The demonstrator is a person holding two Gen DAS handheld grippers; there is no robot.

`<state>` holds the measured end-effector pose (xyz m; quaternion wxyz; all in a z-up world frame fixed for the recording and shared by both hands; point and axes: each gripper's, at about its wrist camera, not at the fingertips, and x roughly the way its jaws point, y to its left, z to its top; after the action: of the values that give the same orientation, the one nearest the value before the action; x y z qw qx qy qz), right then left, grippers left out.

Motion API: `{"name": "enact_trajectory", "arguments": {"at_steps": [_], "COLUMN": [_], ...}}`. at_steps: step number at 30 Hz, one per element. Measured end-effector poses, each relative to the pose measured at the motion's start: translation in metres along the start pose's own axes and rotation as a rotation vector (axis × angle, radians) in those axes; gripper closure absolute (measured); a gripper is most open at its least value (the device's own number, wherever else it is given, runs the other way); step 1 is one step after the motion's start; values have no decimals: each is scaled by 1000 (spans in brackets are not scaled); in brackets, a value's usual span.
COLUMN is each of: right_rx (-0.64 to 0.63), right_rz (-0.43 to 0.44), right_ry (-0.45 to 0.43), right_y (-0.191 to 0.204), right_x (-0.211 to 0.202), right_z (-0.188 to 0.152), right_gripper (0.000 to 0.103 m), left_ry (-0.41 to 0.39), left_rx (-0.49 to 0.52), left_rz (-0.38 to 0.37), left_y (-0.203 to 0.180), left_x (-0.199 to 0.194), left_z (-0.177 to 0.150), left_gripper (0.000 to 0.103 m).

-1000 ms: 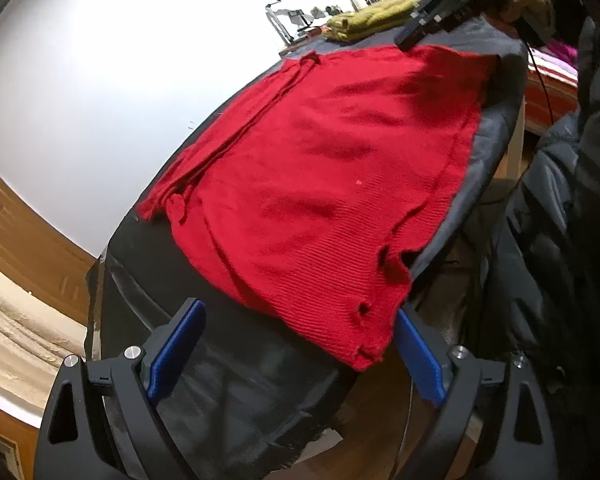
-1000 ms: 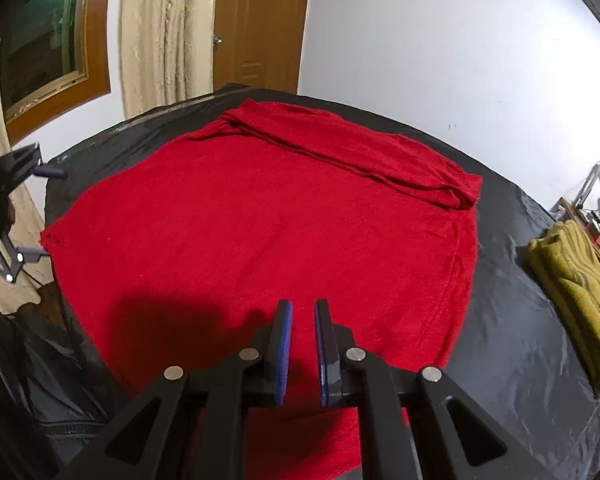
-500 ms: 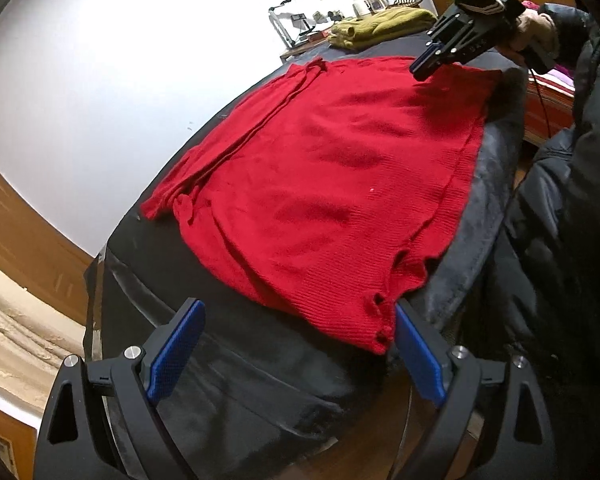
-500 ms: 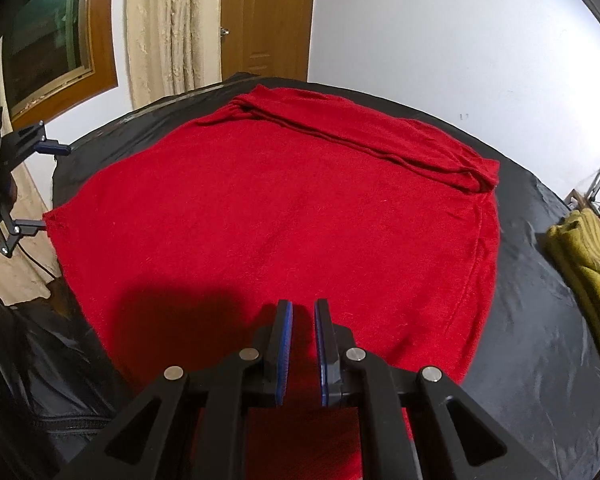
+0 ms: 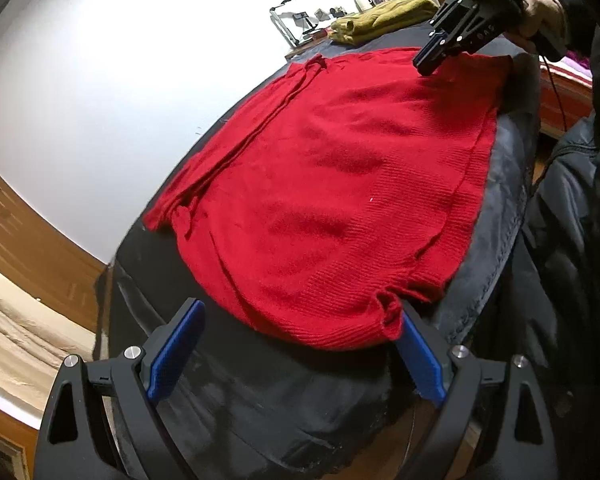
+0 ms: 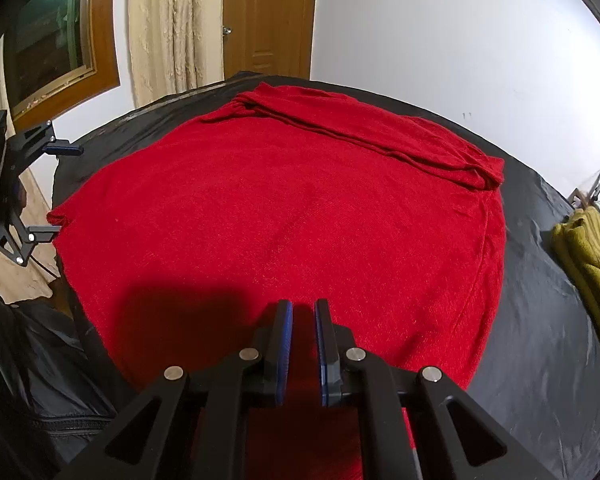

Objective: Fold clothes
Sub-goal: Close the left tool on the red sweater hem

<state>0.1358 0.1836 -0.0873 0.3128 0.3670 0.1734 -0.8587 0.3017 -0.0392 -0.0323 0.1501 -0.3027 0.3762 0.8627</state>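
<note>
- Red sweater (image 5: 332, 200) lies spread flat on the black-covered table (image 5: 260, 392), one long side folded in toward the white wall
- Left gripper (image 5: 296, 356) spread wide at the sweater's near corner, its right pad perhaps just touching the hem
- Right gripper (image 6: 303, 344) pressed nearly together over the sweater's opposite end, nothing visibly pinched
- Olive folded garment (image 6: 592, 264) sits beyond the sweater

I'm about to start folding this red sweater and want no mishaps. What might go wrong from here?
The red sweater lies right at the near edge of the black cover, so a tug may slide it off. The right gripper is shut above the knit; lowering could snag loops.
</note>
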Motion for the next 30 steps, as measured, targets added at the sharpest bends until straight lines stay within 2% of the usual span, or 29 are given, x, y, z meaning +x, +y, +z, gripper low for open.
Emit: {"name": "enact_trajectory", "arguments": {"at_steps": [5,8,9,11,13,15,16,21,26,27,28,29,30], "right_rx": [5,10,12,20,28,38,44,81,19,-3,-32,-60,-83], "right_rz": [2,8,13,25,25,22,20,34,85,77,68,60,64], "right_ry": [-2,-1,0,-2,-8,-17,-21,-50,-85,-83,-84,-86,-91], "right_y": [1,1,1,1,1,1,1,-4,12,17,24,30,37], "right_x": [0,1,1,1,0,-1,-2,-10,-22,-21,-21,-20,-19], "right_z": [-1,-2,-2,-2,-3,-4,-4,-7,-6,-6,-6,-7,-8], "right_gripper": [91,91,91,91,91,91,91,91,91,88,74,40,25], "left_ry": [-31,-42,-40,-12,20,45,47,-11,-85,-94,-100,-103,-106], "left_rx": [78,72,56,1,-53,-106,-130,-220,-312,-327,-345,-357,-369], "left_rz": [19,-29,-61,-142,-187,-218,-220,-177,-107,-96,-84,-80,-77], "left_y": [-9,-4,-1,7,11,15,18,32,58,62,66,69,71], "left_x": [-6,-3,-1,6,14,22,25,21,11,11,13,14,15], "left_z": [-1,2,4,8,12,15,17,27,36,38,40,42,43], "left_gripper": [9,11,16,37,70,86,90,92,92,92,92,92,92]}}
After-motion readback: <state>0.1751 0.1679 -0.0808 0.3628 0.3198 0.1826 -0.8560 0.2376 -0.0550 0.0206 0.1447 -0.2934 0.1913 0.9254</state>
